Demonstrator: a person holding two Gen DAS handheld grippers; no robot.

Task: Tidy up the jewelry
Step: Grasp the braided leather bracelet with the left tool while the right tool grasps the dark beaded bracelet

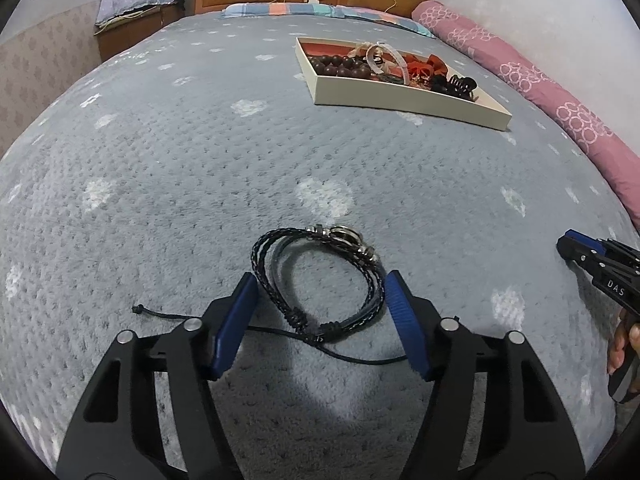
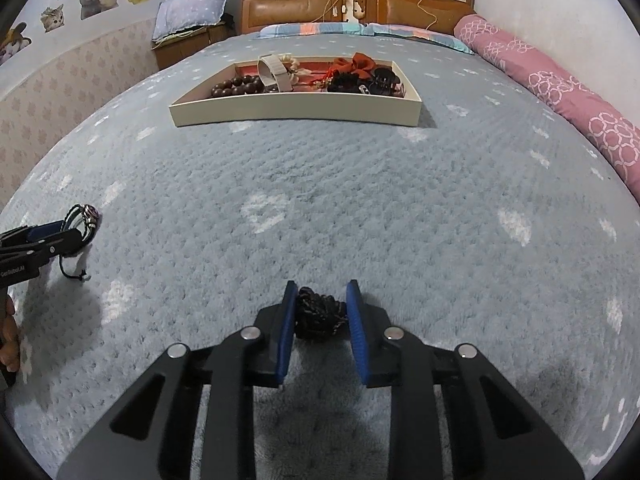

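A black and blue braided cord bracelet [image 1: 320, 276] with metal beads lies on the grey blanket. My left gripper [image 1: 320, 300] is open, its blue pads on either side of the bracelet. The bracelet also shows at the far left of the right wrist view [image 2: 86, 220], beside the left gripper [image 2: 44, 236]. My right gripper [image 2: 320, 304] is shut on a dark braided hair tie [image 2: 318, 314] low over the blanket. A cream tray [image 2: 296, 108] farther up the bed holds brown beads, a beige band, a red bow and black clips.
The tray also shows in the left wrist view [image 1: 400, 98] at the upper right. A pink bolster [image 2: 560, 92] runs along the bed's right side. A wooden headboard [image 2: 352, 4] and a nightstand with a pillow [image 2: 188, 36] stand at the back.
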